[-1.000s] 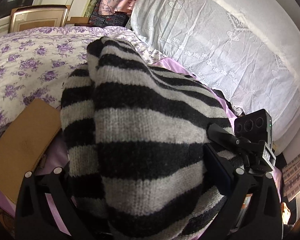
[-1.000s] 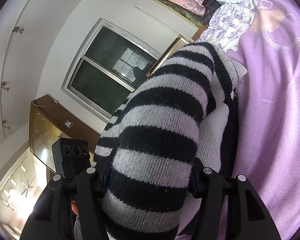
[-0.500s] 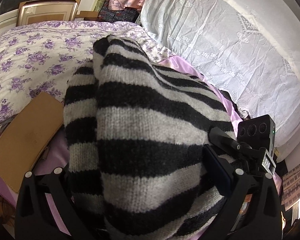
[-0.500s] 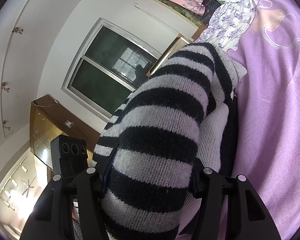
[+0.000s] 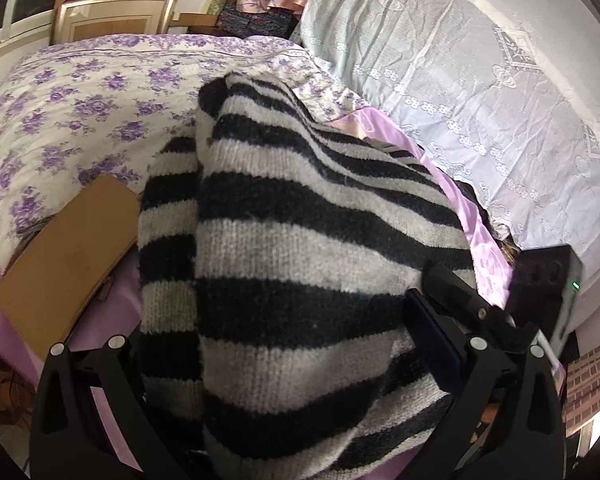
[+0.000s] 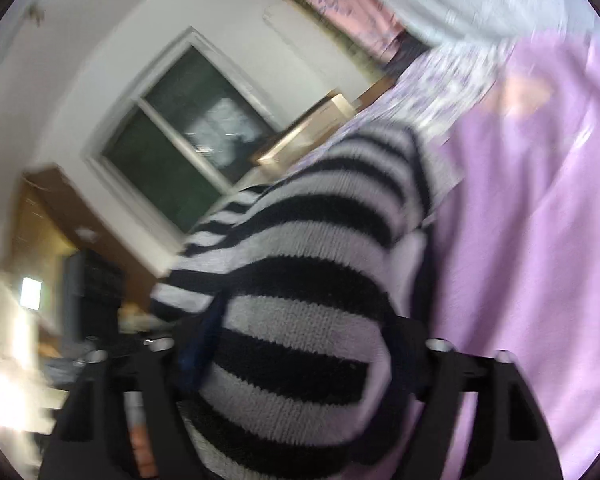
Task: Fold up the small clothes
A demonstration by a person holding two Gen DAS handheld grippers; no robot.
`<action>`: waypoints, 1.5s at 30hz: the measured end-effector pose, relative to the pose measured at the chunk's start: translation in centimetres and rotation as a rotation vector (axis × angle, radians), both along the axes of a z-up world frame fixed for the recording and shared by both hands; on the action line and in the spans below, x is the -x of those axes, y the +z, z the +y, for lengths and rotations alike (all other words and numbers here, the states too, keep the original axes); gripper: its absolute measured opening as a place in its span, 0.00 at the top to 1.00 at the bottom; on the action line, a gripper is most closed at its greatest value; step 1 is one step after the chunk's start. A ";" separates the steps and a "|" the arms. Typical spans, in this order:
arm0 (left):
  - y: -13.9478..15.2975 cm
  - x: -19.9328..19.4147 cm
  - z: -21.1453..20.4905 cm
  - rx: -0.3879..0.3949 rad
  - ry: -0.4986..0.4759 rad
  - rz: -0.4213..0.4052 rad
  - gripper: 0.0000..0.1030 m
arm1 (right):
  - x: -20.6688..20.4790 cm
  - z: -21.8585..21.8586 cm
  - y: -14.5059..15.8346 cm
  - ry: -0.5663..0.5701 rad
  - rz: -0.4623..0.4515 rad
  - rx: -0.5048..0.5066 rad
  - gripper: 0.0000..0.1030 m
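Striped knit between the just-opening, down-tilted right claw.

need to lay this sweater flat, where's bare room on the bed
Freest is the purple sheet, open on the right of the striped sweater. The floral quilt beyond the brown board is also bare. It is crowded by the white lace bedding and at the board's side.

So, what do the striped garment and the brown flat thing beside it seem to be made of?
The striped garment looks like knitted wool or acrylic yarn: visible stitch rows, fuzzy matte surface, black and grey-white bands. The brown flat thing looks like cardboard or stiff board: plain matte tan face, straight edges; the pictures leave it open which.
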State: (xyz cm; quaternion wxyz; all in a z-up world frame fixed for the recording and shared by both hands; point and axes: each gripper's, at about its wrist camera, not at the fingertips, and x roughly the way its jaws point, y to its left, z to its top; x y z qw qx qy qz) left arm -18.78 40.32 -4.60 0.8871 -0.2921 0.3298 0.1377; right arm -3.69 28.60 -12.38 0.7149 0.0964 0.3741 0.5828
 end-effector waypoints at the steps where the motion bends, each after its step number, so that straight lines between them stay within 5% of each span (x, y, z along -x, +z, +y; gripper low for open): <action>1: 0.2 0.2 -0.1 -0.002 0.011 0.002 0.04 | 0.7 -0.2 0.8 -0.019 -0.068 0.011 0.20; 7: 1.3 2.4 -0.9 -0.048 0.116 0.015 0.04 | 3.4 -1.2 3.8 -0.053 -0.230 0.033 0.18; 13: 2.6 4.4 -3.1 -0.201 0.202 0.069 0.04 | 6.4 -1.8 5.3 -0.066 -0.363 0.059 0.13; 23: 4.5 6.9 -6.9 -0.364 0.309 0.134 0.04 | 9.2 -4.2 6.5 -0.093 -0.447 0.080 0.10; 45: 8.4 8.9 -14.7 -0.592 0.347 0.151 0.04 | 13.7 -9.4 10.2 -0.199 -0.606 0.051 0.03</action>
